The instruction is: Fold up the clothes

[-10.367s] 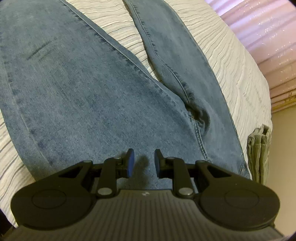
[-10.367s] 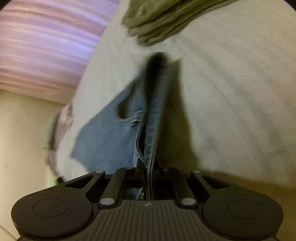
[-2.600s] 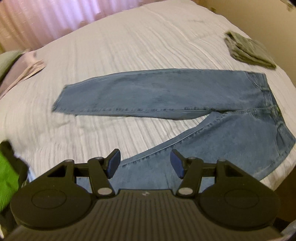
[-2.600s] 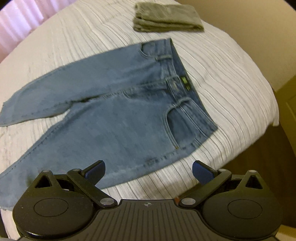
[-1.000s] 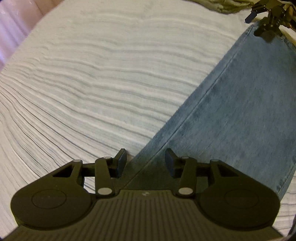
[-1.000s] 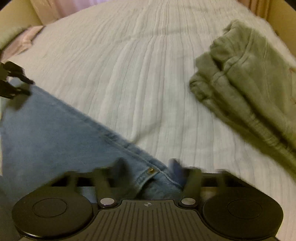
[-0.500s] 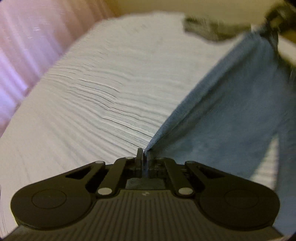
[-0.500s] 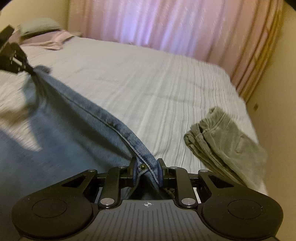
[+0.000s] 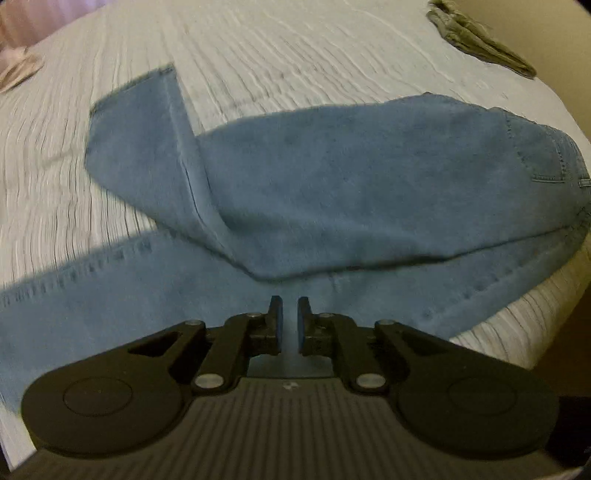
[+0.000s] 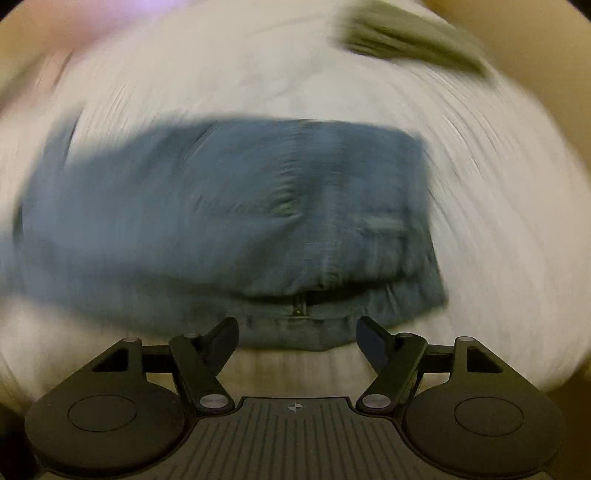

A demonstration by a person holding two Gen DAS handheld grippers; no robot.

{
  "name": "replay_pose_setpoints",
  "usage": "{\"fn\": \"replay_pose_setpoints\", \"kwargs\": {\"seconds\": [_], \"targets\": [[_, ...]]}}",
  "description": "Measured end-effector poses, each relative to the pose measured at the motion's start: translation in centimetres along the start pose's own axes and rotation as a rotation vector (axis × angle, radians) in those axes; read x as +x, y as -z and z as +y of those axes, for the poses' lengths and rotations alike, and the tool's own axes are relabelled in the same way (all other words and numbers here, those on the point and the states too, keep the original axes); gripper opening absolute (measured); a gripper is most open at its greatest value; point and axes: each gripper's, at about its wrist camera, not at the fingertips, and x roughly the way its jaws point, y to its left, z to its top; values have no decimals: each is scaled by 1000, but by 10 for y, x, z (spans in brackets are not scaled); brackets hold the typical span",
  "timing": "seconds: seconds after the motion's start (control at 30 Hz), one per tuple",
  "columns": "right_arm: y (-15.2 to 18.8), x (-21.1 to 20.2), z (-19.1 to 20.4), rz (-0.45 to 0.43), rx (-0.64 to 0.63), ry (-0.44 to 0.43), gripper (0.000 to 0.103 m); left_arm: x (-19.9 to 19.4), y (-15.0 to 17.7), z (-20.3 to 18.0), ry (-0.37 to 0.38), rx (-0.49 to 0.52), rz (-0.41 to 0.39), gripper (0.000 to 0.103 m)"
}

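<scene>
Left wrist view: blue jeans (image 9: pixel 332 192) lying on the white ribbed bed (image 9: pixel 295 48), one leg laid across the other, its hem end angled away at the left; folded olive garment (image 9: pixel 476 33) at the bed's far right edge; left gripper (image 9: pixel 290 317) above the denim, jaws nearly together with a narrow gap, holding nothing. Right wrist view, heavily blurred: jeans (image 10: pixel 229 206) folded over on the bed (image 10: pixel 498 206), waist at the right; right gripper (image 10: pixel 297 334) spread wide and empty, near the denim's closest edge.
</scene>
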Motion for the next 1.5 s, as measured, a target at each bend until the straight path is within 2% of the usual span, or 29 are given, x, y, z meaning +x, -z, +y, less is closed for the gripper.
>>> {"fn": "replay_pose_setpoints", "kwargs": {"seconds": [0.1, 0.13, 0.17, 0.2, 0.3, 0.43, 0.6, 0.63, 0.7, 0.77, 0.87, 0.97, 1.03, 1.1, 1.17, 1.23, 1.27, 1.3, 1.4, 1.5], "targets": [[1, 4, -32, -55, 375, -82, 73, -7, -11, -2, -41, -22, -69, 12], [3, 6, -36, -66, 443, -79, 73, -6, -20, -1, -74, -29, -93, 23], [5, 8, -41, -77, 511, -77, 73, -3, -30, 0, -116, -36, -118, 39], [6, 9, -45, -88, 570, -73, 73, 2, -43, 2, -156, -38, -136, 44], [9, 8, -42, -129, 605, -56, 73, 28, -84, 13, -263, -34, -175, 44], [16, 3, -31, -180, 612, -29, 73, 82, -150, 30, -351, -15, -192, 46], [33, -5, -13, -226, 643, -3, 73, 151, -210, 63, -468, -69, -146, 46], [40, -12, -10, -232, 649, 6, 73, 162, -217, 69, -485, -86, -130, 46], [43, -12, -2, -240, 661, 27, 73, 181, -221, 83, -465, -133, -98, 40], [44, -13, 6, -254, 676, 43, 73, 185, -220, 97, -397, -186, -93, 7], [40, -18, 15, -288, 700, 56, 73, 163, -208, 119, -323, -295, -148, 5], [31, -23, 21, -330, 702, 54, 73, 101, -175, 160, -292, -436, -268, 4], [27, -23, 23, -341, 701, 50, 73, 52, -135, 197, -305, -561, -344, 4], [25, -21, 24, -344, 707, 43, 73, 6, -83, 236, -360, -702, -405, 3], [24, -17, 24, -342, 718, 36, 73, -19, -22, 268, -411, -858, -365, 4], [24, -13, 20, -336, 729, 17, 73, -33, 35, 284, -454, -999, -320, 7], [24, -11, 19, -334, 732, 11, 73, -37, 59, 286, -451, -1049, -299, 7], [24, -8, 16, -333, 737, 4, 73, -37, 75, 283, -426, -1079, -284, 7], [26, -1, 4, -352, 813, -43, 73, -22, 93, 261, -275, -1139, -283, 8], [33, 1, -11, -390, 898, -105, 73, -2, 90, 235, -122, -1176, -309, 13]]}}
